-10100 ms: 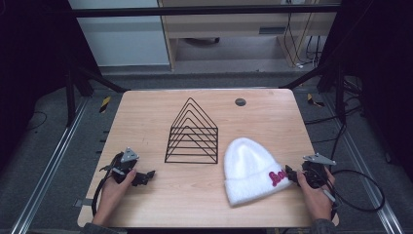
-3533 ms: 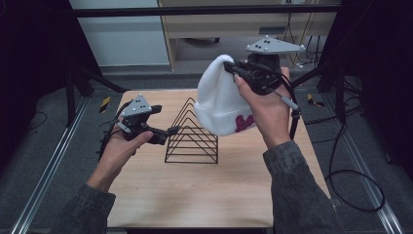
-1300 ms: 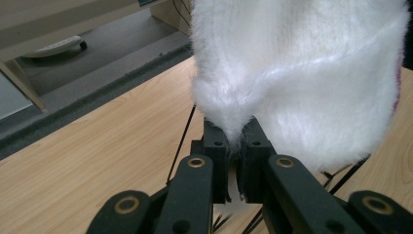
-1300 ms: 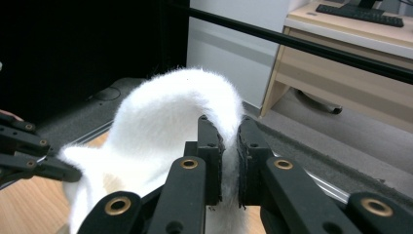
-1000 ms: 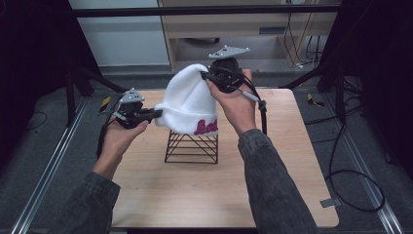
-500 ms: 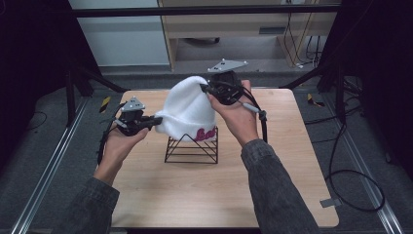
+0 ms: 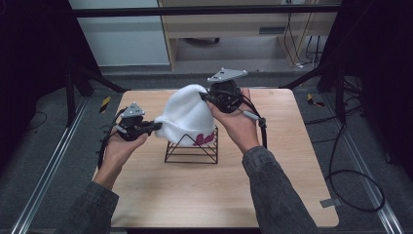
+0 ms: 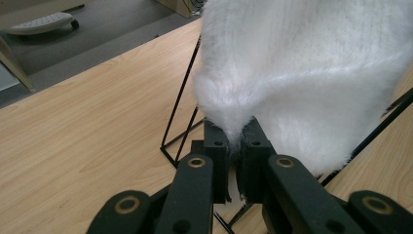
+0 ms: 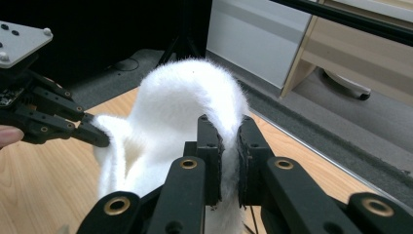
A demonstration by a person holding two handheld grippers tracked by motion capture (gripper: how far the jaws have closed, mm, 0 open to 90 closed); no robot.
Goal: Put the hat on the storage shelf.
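1. Your left gripper (image 7: 157, 126) has its jaws closed on a pinch of the white beanie's (image 7: 187, 114) lower edge; in the left gripper view the fluffy fabric is squeezed into the narrow gap between the two pads (image 8: 216, 141).
2. Your right gripper (image 7: 204, 95) is likewise clamped shut on the beanie, gripping a fold of its rim at the upper right; the right gripper view shows the knit arching up and over, then dropping between the jaws.
3. The beanie hangs stretched between both grippers, draped over the top of the black wire rack (image 7: 191, 148) in the middle of the wooden table (image 7: 160, 195).
4. The high view shows pink lettering on the beanie's cuff and the rack's base under it. The left gripper view shows the rack's slanted wires (image 8: 181, 100) close beside the fabric. The right gripper view shows the beanie's open inside and your left gripper (image 9: 95, 135) nipping the far edge.
5. Your left hand (image 7: 122, 145) sits low at the rack's left, gripper pointing right and roughly level. Your right hand (image 7: 234, 119) is higher, behind the rack's top, gripper pointing left.
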